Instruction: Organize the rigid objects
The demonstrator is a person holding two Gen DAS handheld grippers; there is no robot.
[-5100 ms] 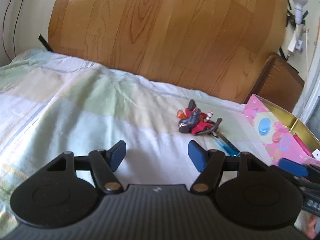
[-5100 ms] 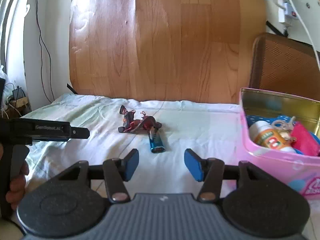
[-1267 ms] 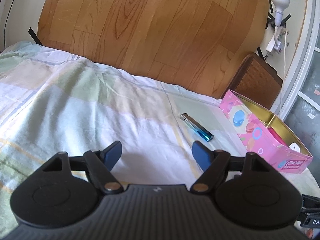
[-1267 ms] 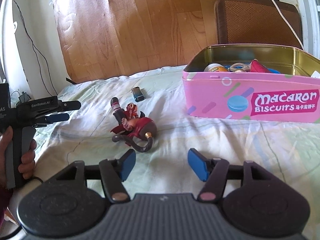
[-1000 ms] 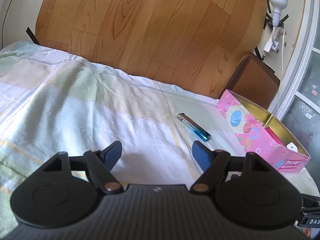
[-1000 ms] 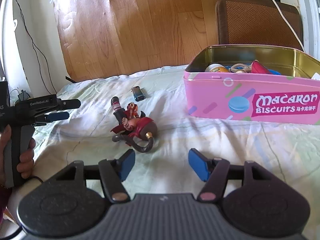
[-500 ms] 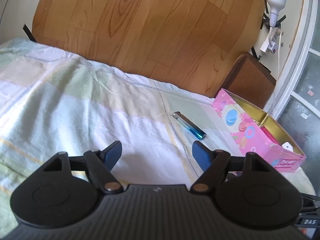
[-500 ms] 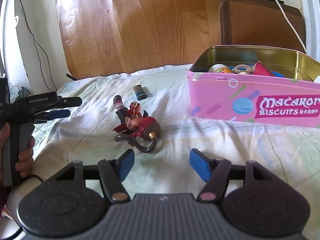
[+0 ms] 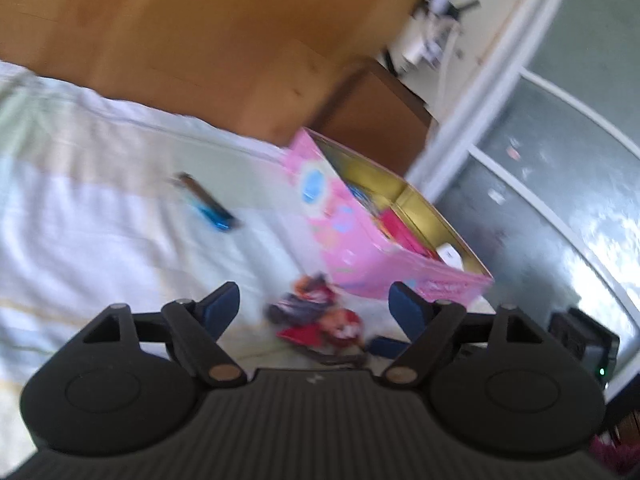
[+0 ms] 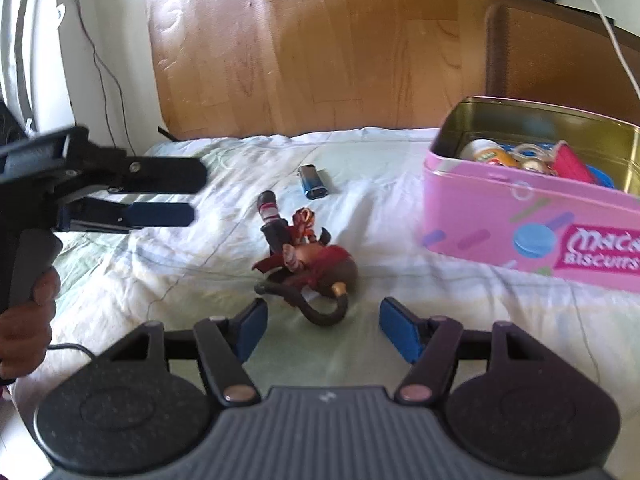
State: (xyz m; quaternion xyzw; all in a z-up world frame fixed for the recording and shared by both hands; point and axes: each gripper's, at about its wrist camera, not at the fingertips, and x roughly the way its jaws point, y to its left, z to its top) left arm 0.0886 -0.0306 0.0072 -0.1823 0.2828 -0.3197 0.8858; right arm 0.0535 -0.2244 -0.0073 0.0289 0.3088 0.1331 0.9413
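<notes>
apparently angled down, left gripper (image 9: pixel 313 305) opening over figurine (image 9: pixel 320 316), right gripper (image 10: pixel 322 326) empty, spread wide

A bed (image 10: pixel 400 184) spread with a pale sheet of white, green and cream blocks fills the foreground. Behind it a wood-grain panel (image 10: pixel 320 40) leans against the wall. At the right stands a dark brown woven chair back (image 10: pixel 560 52), a white cable (image 10: pixel 612 28) trailing over it. A thin black cord (image 10: pixel 100 64) hangs down the pale wall at left. Frosted glass panes in white frames (image 9: pixel 560 168) let in daylight
</notes>
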